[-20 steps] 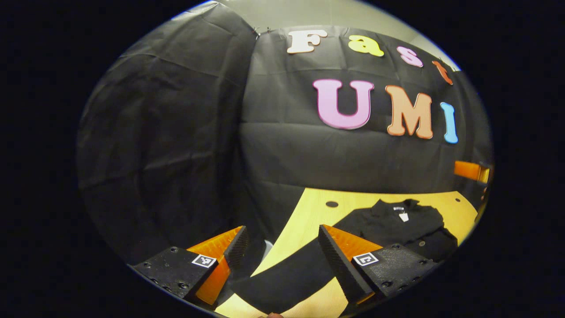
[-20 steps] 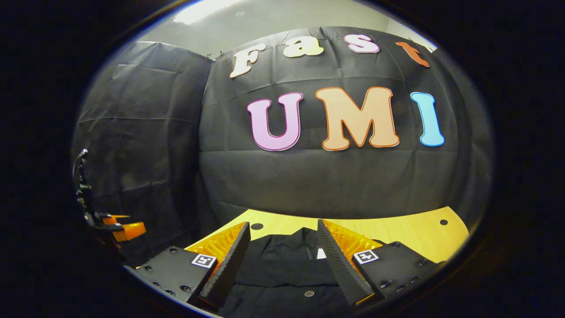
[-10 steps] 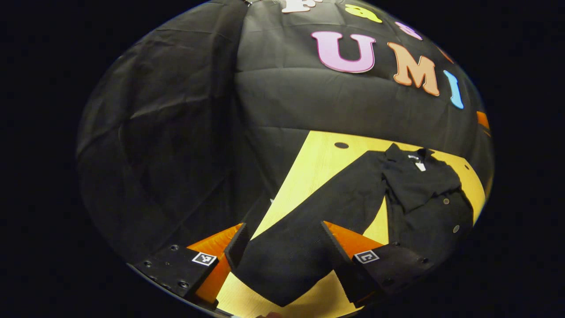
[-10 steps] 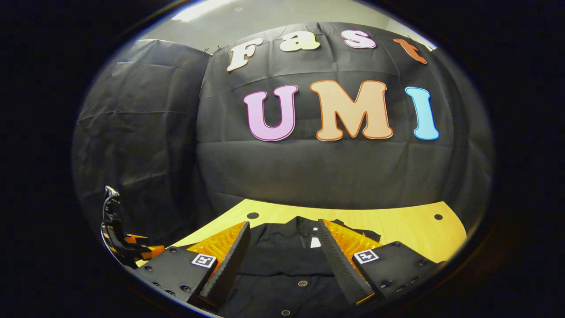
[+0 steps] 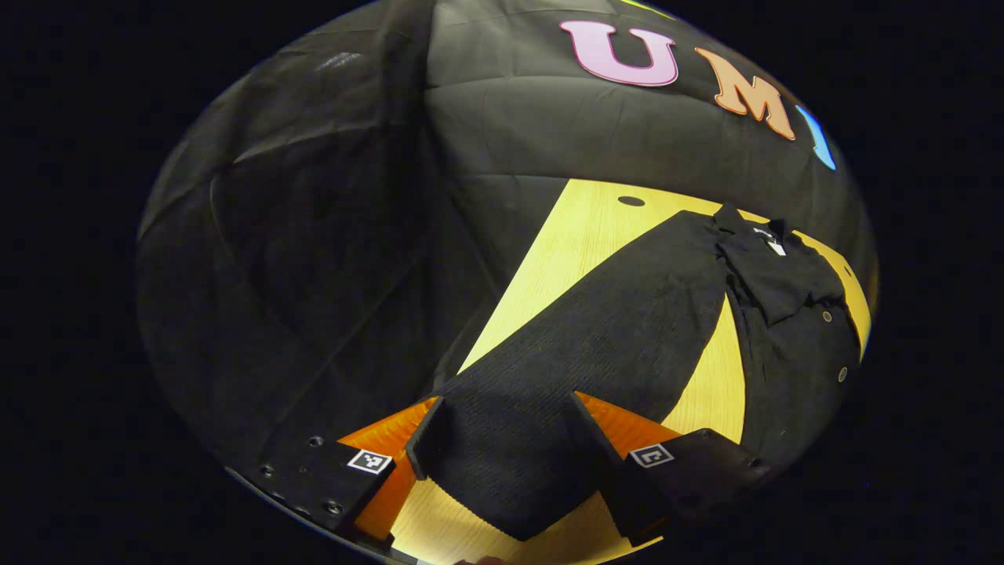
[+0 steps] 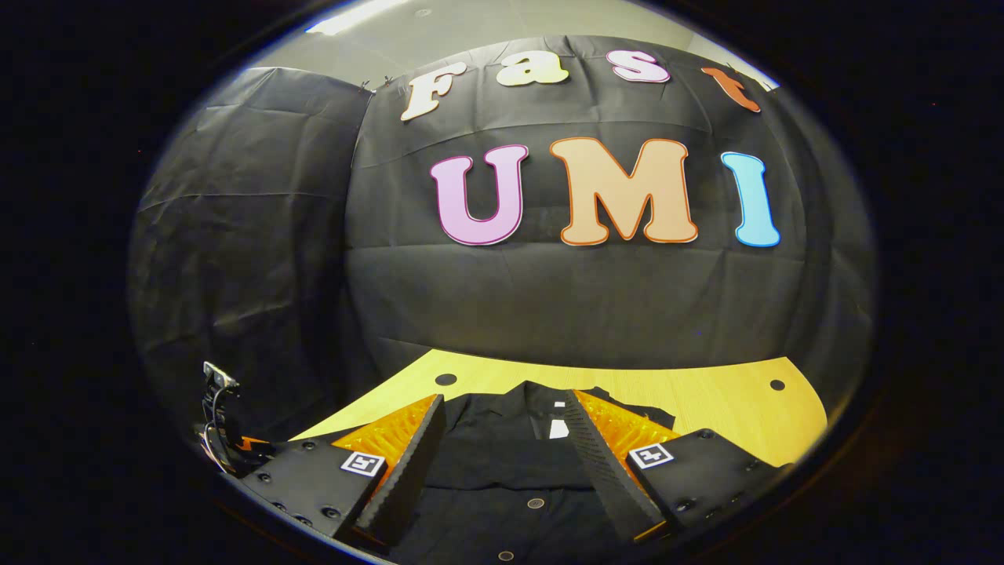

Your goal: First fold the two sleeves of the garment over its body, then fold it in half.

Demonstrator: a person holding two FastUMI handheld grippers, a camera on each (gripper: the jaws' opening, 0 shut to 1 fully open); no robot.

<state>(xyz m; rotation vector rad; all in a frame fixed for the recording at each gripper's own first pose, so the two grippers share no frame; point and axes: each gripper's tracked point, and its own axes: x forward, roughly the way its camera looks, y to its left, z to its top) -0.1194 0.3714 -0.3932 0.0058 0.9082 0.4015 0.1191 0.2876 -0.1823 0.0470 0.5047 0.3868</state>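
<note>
My left gripper (image 5: 502, 439) hangs wide open over the black button-up shirt's (image 5: 784, 314) long sleeve (image 5: 596, 345), stretched flat across the yellow table (image 5: 580, 235). My right gripper (image 6: 502, 447), also wide, hovers over its collar (image 6: 541, 400); the buttoned front looks slightly rumpled.

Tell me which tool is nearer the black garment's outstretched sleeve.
Left. The left tool straddles the black sleeve's end; the right tool hangs over the garment's buttoned body.

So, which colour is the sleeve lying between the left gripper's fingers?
Black, like the rest of the garment. The sleeve shows best in the left gripper view.
</note>
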